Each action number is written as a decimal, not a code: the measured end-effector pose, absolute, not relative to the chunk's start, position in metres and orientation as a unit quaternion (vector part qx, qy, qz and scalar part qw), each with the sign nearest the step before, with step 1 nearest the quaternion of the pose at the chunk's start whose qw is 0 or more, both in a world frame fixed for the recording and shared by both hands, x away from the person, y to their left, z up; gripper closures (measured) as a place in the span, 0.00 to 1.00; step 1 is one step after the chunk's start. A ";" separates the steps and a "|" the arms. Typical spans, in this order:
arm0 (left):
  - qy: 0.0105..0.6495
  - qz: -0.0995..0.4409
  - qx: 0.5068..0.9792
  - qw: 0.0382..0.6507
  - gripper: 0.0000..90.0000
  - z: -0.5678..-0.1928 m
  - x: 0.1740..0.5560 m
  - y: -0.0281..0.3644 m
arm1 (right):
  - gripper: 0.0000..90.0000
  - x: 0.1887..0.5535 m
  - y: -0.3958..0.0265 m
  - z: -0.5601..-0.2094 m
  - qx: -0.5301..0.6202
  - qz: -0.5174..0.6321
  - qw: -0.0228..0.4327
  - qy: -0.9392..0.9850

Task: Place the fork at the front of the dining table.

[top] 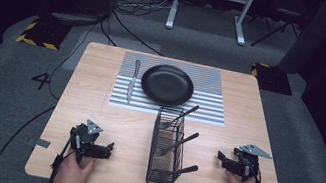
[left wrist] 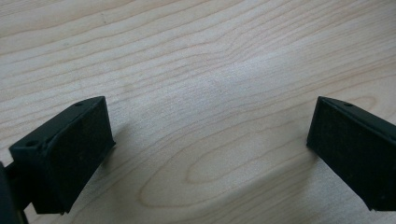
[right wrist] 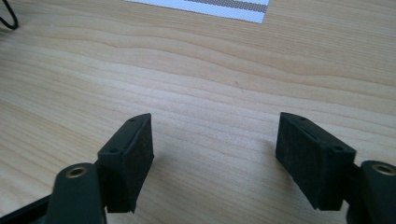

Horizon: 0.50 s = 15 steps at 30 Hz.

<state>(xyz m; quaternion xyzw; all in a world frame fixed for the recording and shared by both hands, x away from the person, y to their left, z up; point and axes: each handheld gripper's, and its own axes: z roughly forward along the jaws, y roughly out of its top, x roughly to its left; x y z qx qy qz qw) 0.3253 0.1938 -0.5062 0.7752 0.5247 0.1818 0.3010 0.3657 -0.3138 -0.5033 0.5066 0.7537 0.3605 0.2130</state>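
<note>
Both pairs of jaws stand wide apart with nothing between them but bare wood. The left gripper (top: 96, 147) rests low on the near left of the worktop (top: 87, 108), its jaws parted over plain grain in the left gripper view (left wrist: 205, 140). The right gripper (top: 229, 162) sits at the near right, and its own view (right wrist: 215, 158) shows the same: open jaws and empty wood between them, with a corner of the striped mat (right wrist: 224, 8) far ahead.

Between the two grippers, well apart from either pair of jaws, stands the black wire caddy (top: 166, 148). Three pieces of cutlery (top: 181, 143) lean out of it, handles tilting toward the right gripper's side. Beyond the caddy, farther from both pairs of jaws, the striped mat (top: 209, 105) carries a black plate (top: 167, 85), with one knife (top: 133, 81) lying on the mat just to the left of it.

Judging from this, the work looks like laying a place setting from the caddy. One piece appears set and three remain to be moved. Neither gripper has begun reaching for the next; the handles lie closer to the right jaws.
</note>
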 end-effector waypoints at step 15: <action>0.525 0.183 0.775 0.301 0.00 -0.506 0.326 0.193 | 0.37 0.333 -0.309 -0.467 0.431 0.414 0.166 0.785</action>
